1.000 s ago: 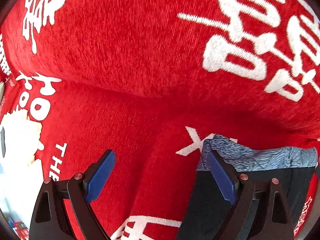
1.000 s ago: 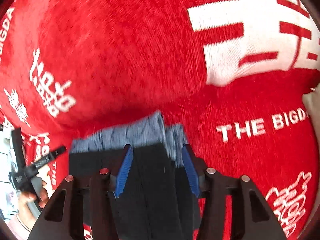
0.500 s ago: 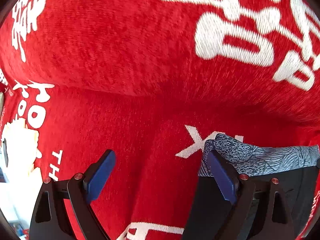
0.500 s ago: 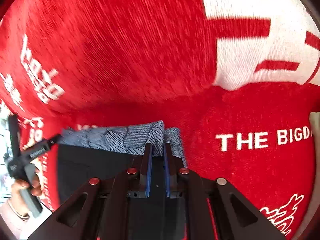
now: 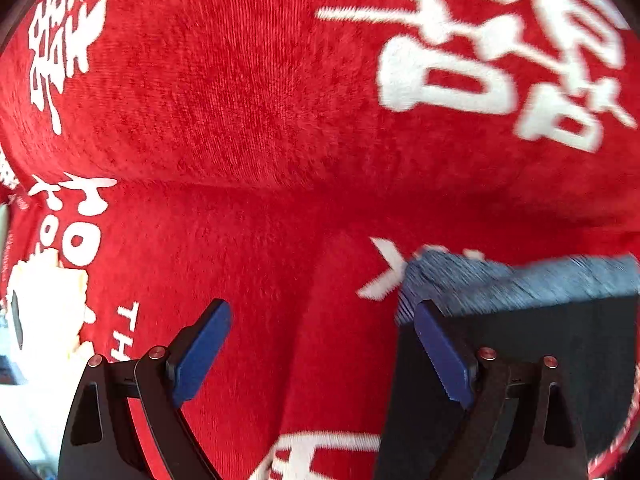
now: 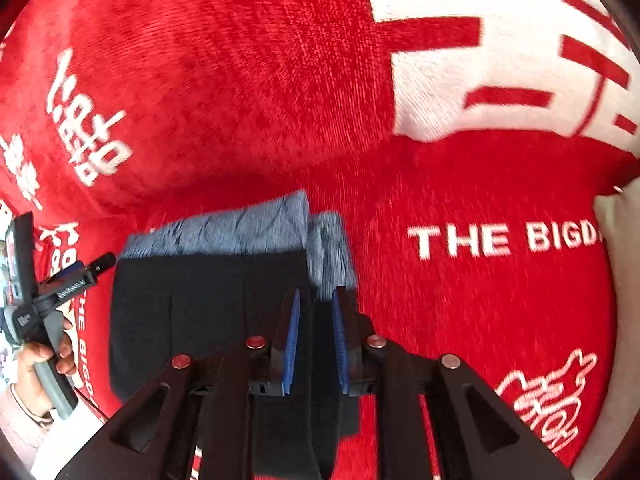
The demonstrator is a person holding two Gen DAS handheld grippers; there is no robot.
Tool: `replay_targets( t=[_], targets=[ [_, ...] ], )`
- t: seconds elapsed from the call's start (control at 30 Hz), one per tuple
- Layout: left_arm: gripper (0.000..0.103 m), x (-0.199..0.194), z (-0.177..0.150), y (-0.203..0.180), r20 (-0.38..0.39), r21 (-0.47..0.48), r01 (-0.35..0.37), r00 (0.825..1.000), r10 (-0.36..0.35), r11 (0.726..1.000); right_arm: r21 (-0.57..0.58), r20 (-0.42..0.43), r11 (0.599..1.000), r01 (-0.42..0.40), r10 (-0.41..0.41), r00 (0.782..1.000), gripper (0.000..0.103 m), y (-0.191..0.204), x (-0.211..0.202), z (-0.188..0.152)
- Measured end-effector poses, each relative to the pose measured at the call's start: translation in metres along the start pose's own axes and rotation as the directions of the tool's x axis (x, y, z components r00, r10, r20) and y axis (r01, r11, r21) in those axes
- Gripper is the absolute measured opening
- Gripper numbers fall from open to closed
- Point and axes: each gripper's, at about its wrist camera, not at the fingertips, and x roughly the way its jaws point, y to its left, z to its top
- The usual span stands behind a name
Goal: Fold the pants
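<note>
Pants (image 6: 200, 304), dark with a grey patterned waistband, lie on the red printed blanket (image 6: 240, 80). Our right gripper (image 6: 314, 340) clamps their right edge; our left gripper (image 5: 320, 356) gapes beside them. We should lift evenly, keeping edges aligned.

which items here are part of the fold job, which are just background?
Job:
- black pants with blue-grey patterned waistband
- right gripper, closed on the pants
- left gripper, open beside them

Background:
- red plush blanket with white lettering
- pale cushion edge

Bright daylight, motion blur, fisheye warp
</note>
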Motion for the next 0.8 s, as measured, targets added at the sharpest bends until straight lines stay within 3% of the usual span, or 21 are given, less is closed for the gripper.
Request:
replay_targets(
  t=[0.23,0.3,0.37,0.6,0.63,0.8],
  targets=[
    [0.093,-0.03,-0.039,-0.018,-0.046,0.046,0.181,0.983,-0.179,0.982,-0.037,0.041,0.999,0.035,-0.033,0.999,0.027,0.021,-0.023,-0.05],
    [0.093,-0.029,-0.049,-0.028,-0.072,0.061,0.208,0.976,-0.203,0.976,-0.049,0.057,0.998,0.041,-0.038,0.998,0.034,0.026,-0.025,-0.06],
    [0.093,-0.026,-0.061,-0.045,-0.097,0.085,0.204,0.976,-0.196,0.975,-0.071,0.055,0.996,0.054,-0.05,0.997,0.05,0.036,-0.024,-0.068],
    [0.097,-0.018,-0.075,-0.057,-0.099,0.084,0.225,0.971,-0.216,0.971,-0.051,-0.017,0.996,0.067,-0.068,0.998,0.055,0.025,-0.003,-0.078],
    [0.102,-0.017,-0.075,-0.057,-0.104,0.081,0.221,0.972,-0.213,0.972,-0.04,-0.02,0.997,0.064,-0.065,0.998,0.057,0.022,0.0,-0.079],
    [0.102,-0.012,-0.078,-0.055,-0.107,0.06,0.241,0.966,-0.234,0.969,-0.036,-0.01,0.997,0.074,-0.074,0.997,0.061,0.021,0.002,-0.083]
  ],
)
